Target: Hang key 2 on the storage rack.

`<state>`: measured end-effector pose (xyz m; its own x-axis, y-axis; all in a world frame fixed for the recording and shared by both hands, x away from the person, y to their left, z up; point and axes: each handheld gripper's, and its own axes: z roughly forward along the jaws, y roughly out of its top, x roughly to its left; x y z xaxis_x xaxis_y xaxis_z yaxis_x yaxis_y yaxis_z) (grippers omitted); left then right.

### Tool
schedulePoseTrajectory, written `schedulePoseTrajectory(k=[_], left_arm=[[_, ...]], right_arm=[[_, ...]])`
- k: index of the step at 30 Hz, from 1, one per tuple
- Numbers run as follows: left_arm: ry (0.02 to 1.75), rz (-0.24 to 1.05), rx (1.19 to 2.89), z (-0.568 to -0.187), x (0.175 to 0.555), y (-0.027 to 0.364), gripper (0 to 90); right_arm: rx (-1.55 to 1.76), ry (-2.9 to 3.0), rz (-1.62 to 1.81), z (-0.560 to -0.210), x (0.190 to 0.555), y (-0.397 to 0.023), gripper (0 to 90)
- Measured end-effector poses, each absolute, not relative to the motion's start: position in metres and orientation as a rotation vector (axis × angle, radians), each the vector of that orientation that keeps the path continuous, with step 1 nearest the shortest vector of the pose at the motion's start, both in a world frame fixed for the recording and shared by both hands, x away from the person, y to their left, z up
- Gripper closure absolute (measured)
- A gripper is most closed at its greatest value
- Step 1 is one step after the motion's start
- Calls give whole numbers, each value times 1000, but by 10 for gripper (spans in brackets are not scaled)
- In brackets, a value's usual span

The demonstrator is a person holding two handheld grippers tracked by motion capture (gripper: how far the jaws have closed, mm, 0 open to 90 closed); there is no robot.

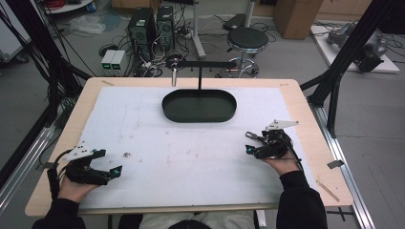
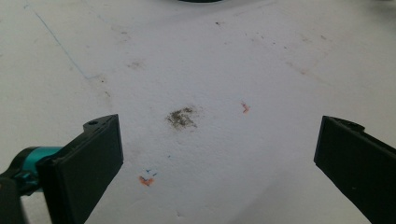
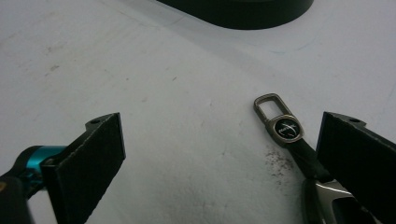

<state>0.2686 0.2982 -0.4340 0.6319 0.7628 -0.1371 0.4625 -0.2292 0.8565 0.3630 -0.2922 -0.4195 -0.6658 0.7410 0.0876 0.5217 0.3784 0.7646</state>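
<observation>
White stained mat [image 1: 191, 152] covers the table (computers [image 1: 153, 28] behind); both grippers' jaws released, keychain [image 3: 285, 128] beside the right gripper [image 1: 253, 143].

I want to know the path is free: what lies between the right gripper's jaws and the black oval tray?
In the right gripper view, the key fob lies by the right gripper's jaw; beyond it is bare white mat up to the tray. The high view agrees.

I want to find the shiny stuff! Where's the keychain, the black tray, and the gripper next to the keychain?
keychain [image 3: 284, 127], right gripper view, on its round emblem.
black tray [image 1: 199, 117], high view, on its near rim.
right gripper [image 1: 249, 142], high view, midway between its fingertips.
</observation>
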Motion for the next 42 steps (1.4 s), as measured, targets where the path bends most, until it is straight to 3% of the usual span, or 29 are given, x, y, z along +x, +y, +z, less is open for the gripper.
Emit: schedulePoseTrajectory(k=[24,29,30,31,34,42], left_arm=[[961,348,1867,-437,273,309,17],[955,338,1878,-437,272,308,18],[956,340,1877,-437,272,308,18],[955,341,1876,-437,272,308,17],[953,338,1875,-436,271,308,17],[952,338,1873,-437,270,309,18]], right_arm=[[1250,2464,984,-420,417,-319,10],[1216,2564,893,-430,420,-316,53],[1200,2579,864,-431,419,-314,81],[1165,2593,814,-433,419,-311,178],[1123,2602,768,-433,416,-307,232],[1056,2624,771,-428,412,-309,567]])
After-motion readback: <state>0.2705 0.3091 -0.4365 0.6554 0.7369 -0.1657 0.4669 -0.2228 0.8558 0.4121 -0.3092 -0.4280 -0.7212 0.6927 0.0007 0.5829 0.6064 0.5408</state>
